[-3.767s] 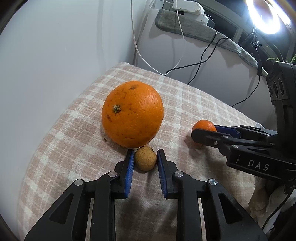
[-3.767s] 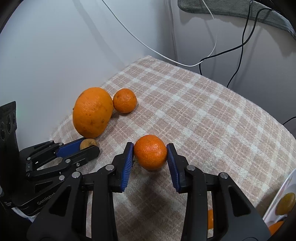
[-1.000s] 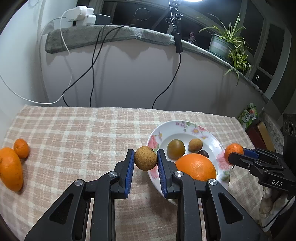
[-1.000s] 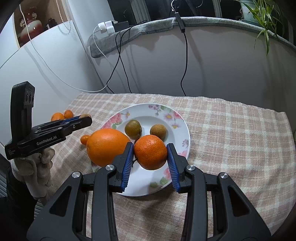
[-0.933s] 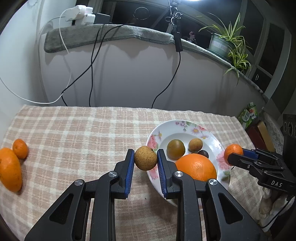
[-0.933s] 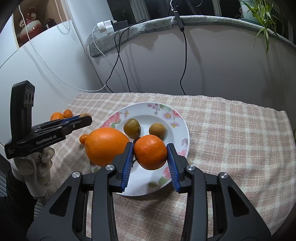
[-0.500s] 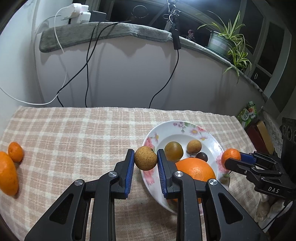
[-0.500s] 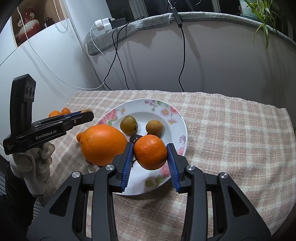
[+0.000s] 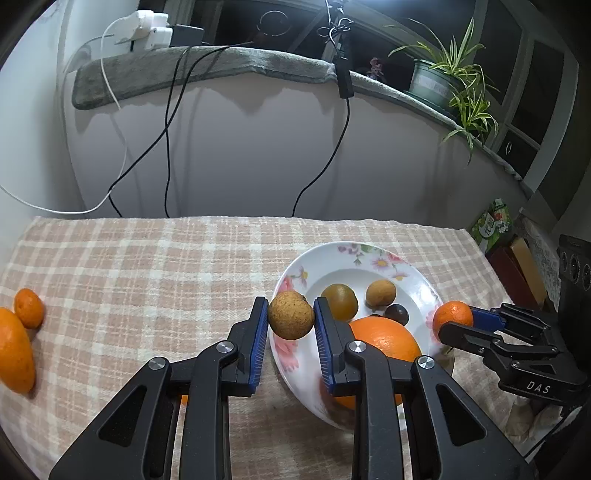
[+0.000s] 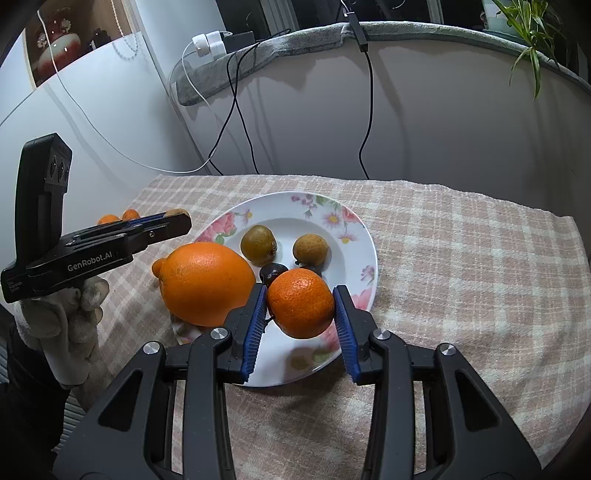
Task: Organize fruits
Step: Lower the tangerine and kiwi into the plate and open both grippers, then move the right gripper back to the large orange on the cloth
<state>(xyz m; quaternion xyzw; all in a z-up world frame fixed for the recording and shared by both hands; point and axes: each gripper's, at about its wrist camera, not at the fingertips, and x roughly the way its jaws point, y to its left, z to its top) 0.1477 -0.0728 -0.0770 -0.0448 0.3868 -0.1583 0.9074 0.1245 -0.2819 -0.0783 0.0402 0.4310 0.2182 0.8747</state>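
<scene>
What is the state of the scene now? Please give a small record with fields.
left tongs: shut on small brown fruit, above the plate's near-left rim
right tongs: shut on mandarin, above plate
plate: holds large orange, two brownish fruits, one dark fruit
left on cloth: orange, small mandarin

A pink-and-cream checked cloth (image 9: pixel 147 273) covers the tabletop. Beyond its far edge, black cables (image 9: pixel 168 122) and a white cable (image 9: pixel 110 88) hang down a pale wall from a grey padded ledge (image 9: pixel 221 66). A white plug adapter (image 9: pixel 147 27) sits on that ledge (far left), a potted spider plant (image 9: pixel 443 74) farther right.
</scene>
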